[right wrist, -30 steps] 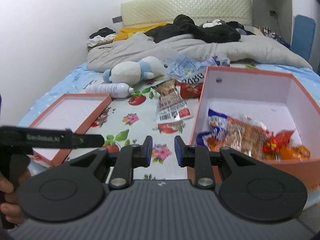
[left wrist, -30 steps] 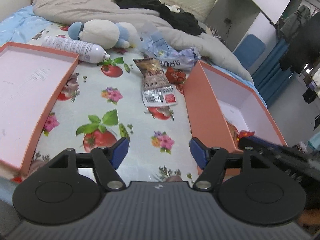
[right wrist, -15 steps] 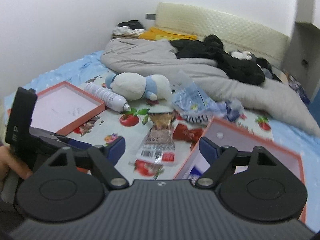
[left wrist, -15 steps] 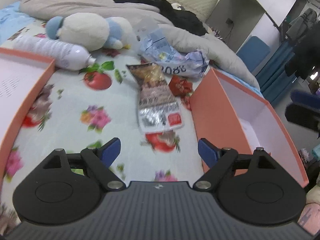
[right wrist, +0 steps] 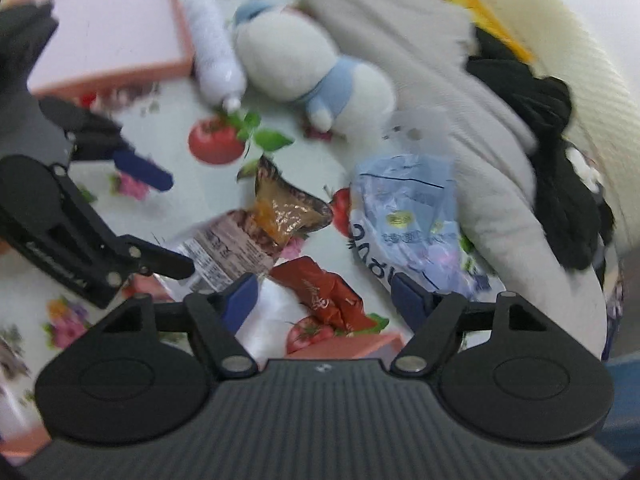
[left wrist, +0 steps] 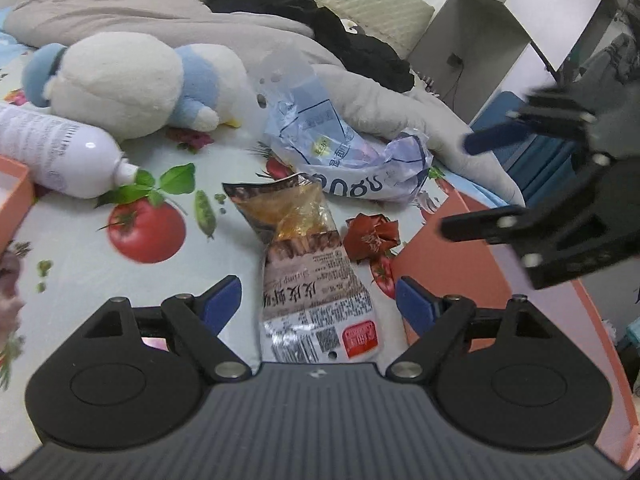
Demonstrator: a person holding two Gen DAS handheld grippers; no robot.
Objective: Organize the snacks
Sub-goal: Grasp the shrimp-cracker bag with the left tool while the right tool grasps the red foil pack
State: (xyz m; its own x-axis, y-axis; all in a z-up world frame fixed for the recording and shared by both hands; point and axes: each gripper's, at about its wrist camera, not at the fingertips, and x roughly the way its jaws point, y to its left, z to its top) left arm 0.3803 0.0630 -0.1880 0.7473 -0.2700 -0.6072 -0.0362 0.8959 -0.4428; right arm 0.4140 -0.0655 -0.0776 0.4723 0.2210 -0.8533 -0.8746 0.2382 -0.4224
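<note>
A long brown and silver snack packet (left wrist: 298,220) lies on the flowered sheet. My left gripper (left wrist: 319,300) hangs open just above it, with the packet's printed end between the blue pads and neither pad touching it. A crumpled red packet (left wrist: 372,236) sits right of it, by the corner of the orange box (left wrist: 460,264). In the right wrist view, which is blurred, my right gripper (right wrist: 324,300) points steeply down over the red packet (right wrist: 316,284). Its jaws are closing and stand apart on either side of the packet without pressing it. The brown packet (right wrist: 248,240) and my left gripper (right wrist: 172,224) lie to its left.
A crinkled blue and white plastic bag (left wrist: 344,156) lies behind the packets. Farther left are a white and blue plush toy (left wrist: 128,80), a white bottle (left wrist: 52,152) and the orange box lid (right wrist: 108,28). A grey quilt (left wrist: 160,12) and black clothes cover the bed's far side.
My left gripper moved forward and down over the brown packet and opened wider. My right gripper opened from nearly shut, rolled, and swung from the box to over the red packet.
</note>
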